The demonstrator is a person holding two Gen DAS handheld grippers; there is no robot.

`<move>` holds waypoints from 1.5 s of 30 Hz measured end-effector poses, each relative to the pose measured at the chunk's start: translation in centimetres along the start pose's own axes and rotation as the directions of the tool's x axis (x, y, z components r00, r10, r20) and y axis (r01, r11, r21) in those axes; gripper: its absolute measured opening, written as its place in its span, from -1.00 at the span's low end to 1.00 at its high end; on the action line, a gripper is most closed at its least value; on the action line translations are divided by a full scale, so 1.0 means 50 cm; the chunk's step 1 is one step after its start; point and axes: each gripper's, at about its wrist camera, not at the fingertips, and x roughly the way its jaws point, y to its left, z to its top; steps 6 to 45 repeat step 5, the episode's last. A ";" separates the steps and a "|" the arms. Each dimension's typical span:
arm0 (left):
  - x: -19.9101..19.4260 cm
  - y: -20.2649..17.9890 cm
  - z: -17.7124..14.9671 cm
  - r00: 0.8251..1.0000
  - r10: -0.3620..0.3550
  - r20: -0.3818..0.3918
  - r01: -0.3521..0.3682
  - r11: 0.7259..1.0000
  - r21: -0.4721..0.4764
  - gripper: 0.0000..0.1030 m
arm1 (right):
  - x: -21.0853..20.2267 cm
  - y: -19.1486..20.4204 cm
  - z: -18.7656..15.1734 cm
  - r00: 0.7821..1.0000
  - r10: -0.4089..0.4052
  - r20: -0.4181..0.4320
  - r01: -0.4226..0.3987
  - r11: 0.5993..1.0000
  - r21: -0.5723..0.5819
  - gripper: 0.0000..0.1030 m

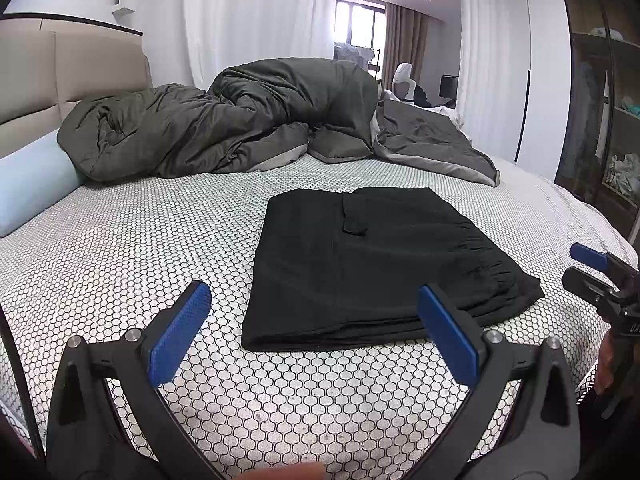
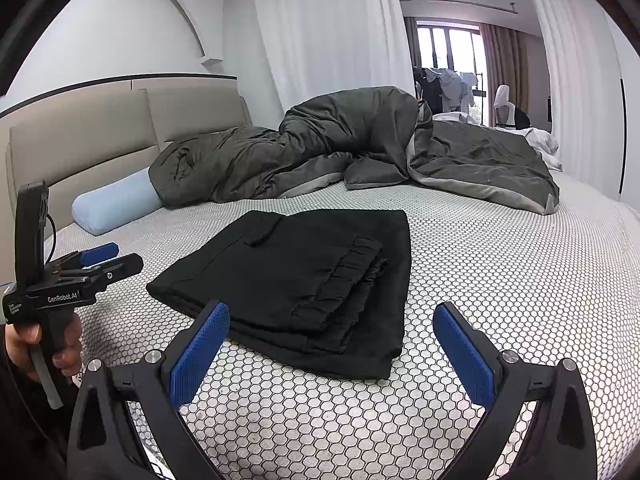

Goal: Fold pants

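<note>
The pants [image 1: 372, 264], black, are found folded into a compact rectangular stack lying flat on the bed [image 1: 120, 248], on a sheet printed with a white honeycomb pattern. The gathered elastic waistband [image 2: 344, 280] is seen on top of the stack, towards the near right corner in the left wrist view, and a small flap or tab [image 1: 354, 218] lies on the upper layer. No part of the garment is touched by either tool.

The left gripper [image 1: 314, 344] is held low over the sheet, just short of the near edge of the stack. Its jaws are spread wide and nothing is held between the blue pads [image 1: 180, 340]. In the right wrist view the same tool is seen at the left edge, gripped by a hand [image 2: 48, 344] around its handle.

The right gripper [image 2: 332, 354] is likewise held above the sheet near the stack's front edge, jaws spread wide and empty. From the left wrist view only part of it appears at the right edge of the frame.

Behind the pants, well apart from them, a dark grey duvet [image 1: 224, 124] is bunched across the far half of the bed (its lighter lining shows along the edge). A pale blue bolster [image 2: 114, 202] rests against the beige headboard [image 2: 84, 140]. White curtains [image 1: 260, 16] hang beyond.
</note>
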 end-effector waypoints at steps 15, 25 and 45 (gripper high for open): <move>-0.002 0.000 0.000 1.000 -0.004 0.003 0.004 1.000 0.001 0.99 | 0.003 -0.002 0.000 1.000 0.006 -0.002 -0.006 1.000 -0.007 1.00; -0.002 0.000 0.000 1.000 -0.004 0.003 0.004 1.000 0.001 0.99 | 0.003 -0.002 0.000 1.000 0.006 -0.002 -0.006 1.000 -0.007 1.00; -0.002 0.000 0.000 1.000 -0.004 0.003 0.004 1.000 0.001 0.99 | 0.003 -0.002 0.000 1.000 0.006 -0.002 -0.006 1.000 -0.007 1.00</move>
